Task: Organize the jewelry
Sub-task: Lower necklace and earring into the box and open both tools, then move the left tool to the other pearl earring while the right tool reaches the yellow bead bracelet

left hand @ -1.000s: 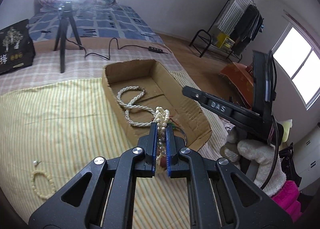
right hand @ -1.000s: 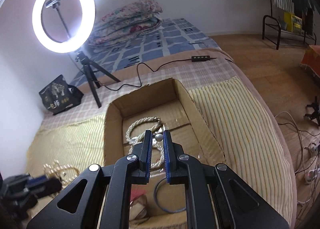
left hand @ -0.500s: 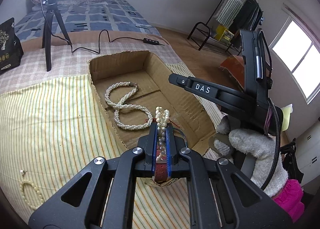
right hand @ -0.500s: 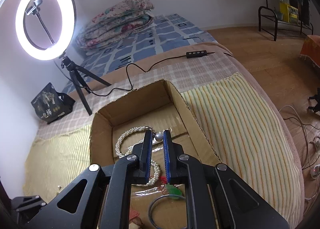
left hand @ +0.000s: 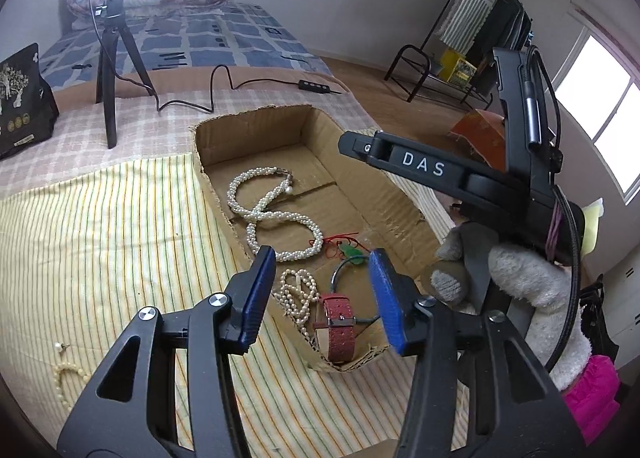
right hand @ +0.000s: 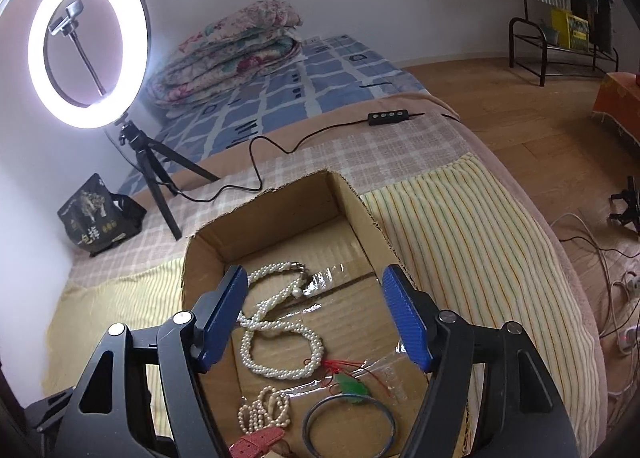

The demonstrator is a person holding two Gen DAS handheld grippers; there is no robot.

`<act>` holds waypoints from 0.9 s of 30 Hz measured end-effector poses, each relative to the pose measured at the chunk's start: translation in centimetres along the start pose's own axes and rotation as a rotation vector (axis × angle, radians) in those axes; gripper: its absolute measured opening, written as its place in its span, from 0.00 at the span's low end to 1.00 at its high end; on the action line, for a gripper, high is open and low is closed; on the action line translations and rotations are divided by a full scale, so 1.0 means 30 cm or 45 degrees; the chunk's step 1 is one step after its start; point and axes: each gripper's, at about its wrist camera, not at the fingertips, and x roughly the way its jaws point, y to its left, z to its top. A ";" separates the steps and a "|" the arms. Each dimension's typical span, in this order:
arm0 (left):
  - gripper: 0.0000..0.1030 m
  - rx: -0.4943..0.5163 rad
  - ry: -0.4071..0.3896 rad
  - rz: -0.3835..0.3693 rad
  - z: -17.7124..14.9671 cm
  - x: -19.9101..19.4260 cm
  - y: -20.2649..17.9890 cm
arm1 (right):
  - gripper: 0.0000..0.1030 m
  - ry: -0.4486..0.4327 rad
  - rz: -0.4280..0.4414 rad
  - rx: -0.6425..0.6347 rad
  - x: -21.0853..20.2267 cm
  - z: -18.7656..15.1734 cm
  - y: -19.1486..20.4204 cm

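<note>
A shallow cardboard box [left hand: 316, 122] [right hand: 348, 198] lies on the striped bedspread. It holds a twisted pearl necklace [left hand: 260, 210] [right hand: 280, 338], a small pearl bracelet [left hand: 298, 292] [right hand: 264, 410], a red watch strap [left hand: 338, 322] [right hand: 258, 440], a green pendant on red cord [left hand: 348, 250] [right hand: 350, 388], a thin bangle [right hand: 348, 424] and a single pearl earring [right hand: 295, 292]. My left gripper [left hand: 322, 298] is open and empty above the box's near end. My right gripper [right hand: 316, 322] [left hand: 408, 166] is open and empty above the box. A bead bracelet [left hand: 66, 378] and an earring [left hand: 60, 346] lie on the bedspread at left.
A ring light on a tripod [right hand: 88, 46] [left hand: 108, 70] stands behind the box, its cable and control [right hand: 388, 116] across the bed. A black bag [left hand: 22, 98] [right hand: 100, 218] sits at far left. The bed edge drops to a wooden floor [right hand: 540, 138] on the right.
Both grippers have opened. The left one let go of the small pearl bracelet, which now lies in the box. The right one let go of the single pearl earring by the necklace.
</note>
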 end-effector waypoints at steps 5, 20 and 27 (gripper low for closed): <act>0.60 0.017 0.002 0.011 0.000 -0.016 -0.005 | 0.68 0.003 -0.026 0.002 -0.011 0.004 0.008; 0.66 0.072 -0.024 0.076 -0.019 -0.161 0.003 | 0.78 -0.040 -0.130 -0.049 -0.128 0.011 0.060; 0.67 0.071 -0.093 0.134 -0.033 -0.303 0.096 | 0.78 -0.082 -0.149 -0.090 -0.200 -0.011 0.083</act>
